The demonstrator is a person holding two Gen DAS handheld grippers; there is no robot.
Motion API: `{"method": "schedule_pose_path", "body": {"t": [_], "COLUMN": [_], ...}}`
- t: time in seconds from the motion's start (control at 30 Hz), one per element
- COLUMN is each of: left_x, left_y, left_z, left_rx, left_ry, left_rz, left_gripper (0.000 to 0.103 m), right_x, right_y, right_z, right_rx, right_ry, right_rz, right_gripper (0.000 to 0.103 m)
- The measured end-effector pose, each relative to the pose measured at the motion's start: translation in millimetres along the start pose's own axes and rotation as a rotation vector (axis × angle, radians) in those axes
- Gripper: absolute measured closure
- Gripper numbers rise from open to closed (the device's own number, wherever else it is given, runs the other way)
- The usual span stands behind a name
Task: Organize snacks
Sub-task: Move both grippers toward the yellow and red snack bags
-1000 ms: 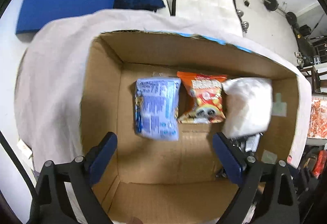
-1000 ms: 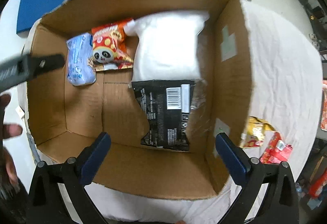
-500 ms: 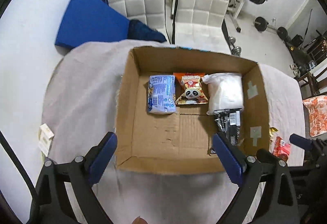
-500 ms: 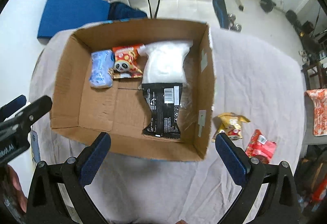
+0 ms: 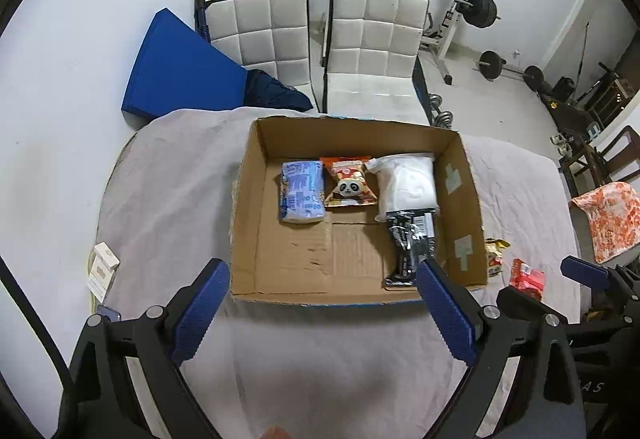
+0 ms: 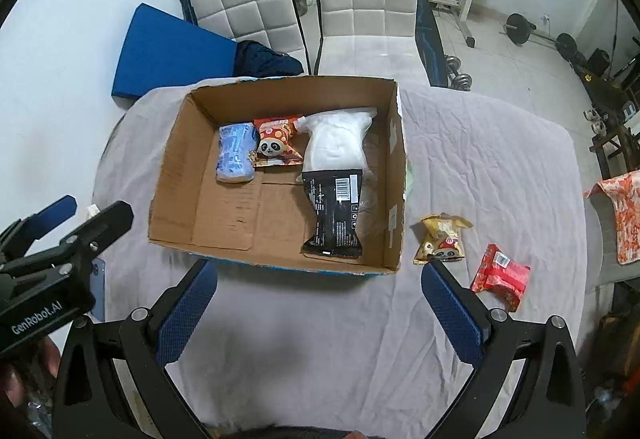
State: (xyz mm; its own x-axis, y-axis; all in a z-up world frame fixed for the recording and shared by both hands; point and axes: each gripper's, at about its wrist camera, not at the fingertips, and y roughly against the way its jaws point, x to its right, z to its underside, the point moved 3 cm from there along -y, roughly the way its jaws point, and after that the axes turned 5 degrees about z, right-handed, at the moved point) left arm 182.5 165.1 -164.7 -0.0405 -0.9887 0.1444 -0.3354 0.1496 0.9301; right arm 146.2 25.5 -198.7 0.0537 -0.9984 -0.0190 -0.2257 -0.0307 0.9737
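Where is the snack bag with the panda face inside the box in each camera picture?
Left wrist view: the orange panda-face snack bag lies at the far side of the open brown cardboard box, between the pale blue packet and the white pouch.
Right wrist view: same bag, upper middle, again between them.
Shared landmark: the black barcode wrapper.

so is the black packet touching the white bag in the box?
Touching. In the right wrist view the black packet has its top edge lying over the lower end of the white bag, with no gap between them.
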Motion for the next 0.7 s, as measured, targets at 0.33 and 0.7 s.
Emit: {"method": "schedule_pose_path", "body": {"t": [0.33, 0.7], "left_x": [43.4, 185.4], "left_y": [3.8, -72.7], "left_z": [-4.4, -5.6], "left_rx": [-0.002, -0.115], "left_ry": [-0.025, -0.184], "left_rz": [0.026, -0.008], "left_gripper": [0.007, 0.007], "right_x": [54.1, 252.4], "right_y": [9.8, -103.5], "right_z": [10.8, 54.8], "right_rx": [-0.006, -0.26], "right_ry": [-0.091, -0.184], "right_rz": [-0.028, 0.125], "right_gripper": [0.0, 0.0]}}
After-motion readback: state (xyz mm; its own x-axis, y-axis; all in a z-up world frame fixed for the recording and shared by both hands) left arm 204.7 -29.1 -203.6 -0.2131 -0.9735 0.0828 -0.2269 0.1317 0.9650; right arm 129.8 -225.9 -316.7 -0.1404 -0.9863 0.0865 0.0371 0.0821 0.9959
